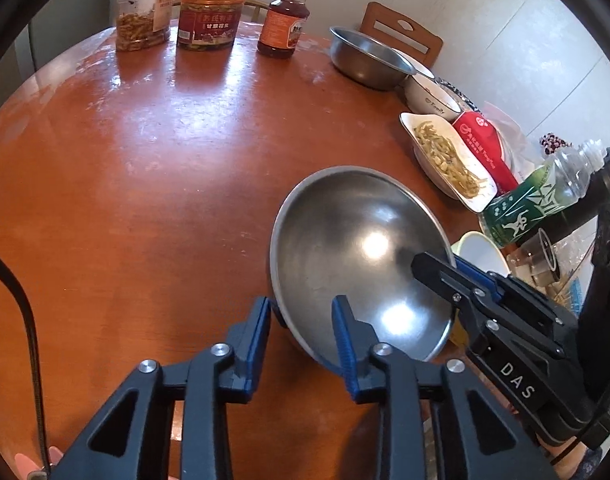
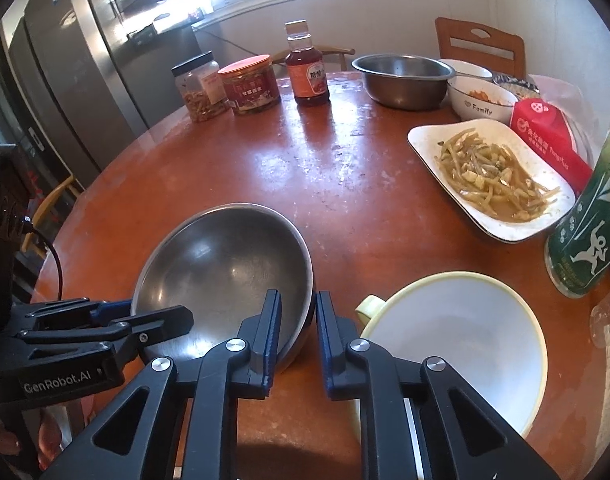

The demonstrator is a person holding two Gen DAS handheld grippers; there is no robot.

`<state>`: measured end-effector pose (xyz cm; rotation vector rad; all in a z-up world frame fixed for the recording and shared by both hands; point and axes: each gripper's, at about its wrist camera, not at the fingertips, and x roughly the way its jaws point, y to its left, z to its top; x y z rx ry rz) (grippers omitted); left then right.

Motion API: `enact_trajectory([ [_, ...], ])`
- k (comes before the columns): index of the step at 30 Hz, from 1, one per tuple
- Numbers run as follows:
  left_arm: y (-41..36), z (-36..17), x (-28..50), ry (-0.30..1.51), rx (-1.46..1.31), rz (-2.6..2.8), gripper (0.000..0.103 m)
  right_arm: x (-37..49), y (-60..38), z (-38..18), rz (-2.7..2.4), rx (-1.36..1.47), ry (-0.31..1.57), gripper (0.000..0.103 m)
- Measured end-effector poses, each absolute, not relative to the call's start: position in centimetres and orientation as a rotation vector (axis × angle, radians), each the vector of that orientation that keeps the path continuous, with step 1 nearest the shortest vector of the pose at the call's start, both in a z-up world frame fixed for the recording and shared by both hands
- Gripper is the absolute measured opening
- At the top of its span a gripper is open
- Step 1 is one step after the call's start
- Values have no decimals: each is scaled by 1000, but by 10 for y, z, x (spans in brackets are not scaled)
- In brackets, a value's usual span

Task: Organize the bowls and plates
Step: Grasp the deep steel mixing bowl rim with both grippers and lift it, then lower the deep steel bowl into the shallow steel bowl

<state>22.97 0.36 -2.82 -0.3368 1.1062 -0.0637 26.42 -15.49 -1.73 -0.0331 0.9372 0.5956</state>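
Sunlight from the kitchen window glares across a round, reddish-brown wooden table (image 2: 345, 184) crowded along its far and right edges: jars, a sauce bottle, a deep steel basin (image 2: 401, 80), a white bowl printed "Family" (image 2: 481, 100) and a white rectangular plate of leftover yellowish vegetable strips (image 2: 493, 176).

Near the person's edge sits the piece being dealt with, a wide, shallow, empty stainless-steel bowl (image 1: 361, 256). It looks tipped, its near rim raised, though I cannot tell how much of it rests on the wood. Both claws have hold of it. The left gripper (image 1: 303, 322) straddles the near rim, one blue pad inside and one outside. The right gripper (image 2: 299, 320) is clamped on the rim at the bowl's other side, its pads pinching the thin steel wall. Just beside that grip stands a cream-white cup with a small handle (image 2: 457, 344), close to the bowl's edge.

This looks like the pick-up step, with the bowl secured from two sides but not yet carried. Next, I judge, both hands must rise together and keep it level, clearing the cup, and carry it toward the steel basin at the back, the likely nesting spot.
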Motion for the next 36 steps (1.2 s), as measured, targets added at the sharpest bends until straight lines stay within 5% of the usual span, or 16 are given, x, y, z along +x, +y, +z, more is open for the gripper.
enact_trajectory([
  [36, -24, 38, 141, 991, -298, -162, 32, 169, -198, 53, 602, 11, 814, 16],
])
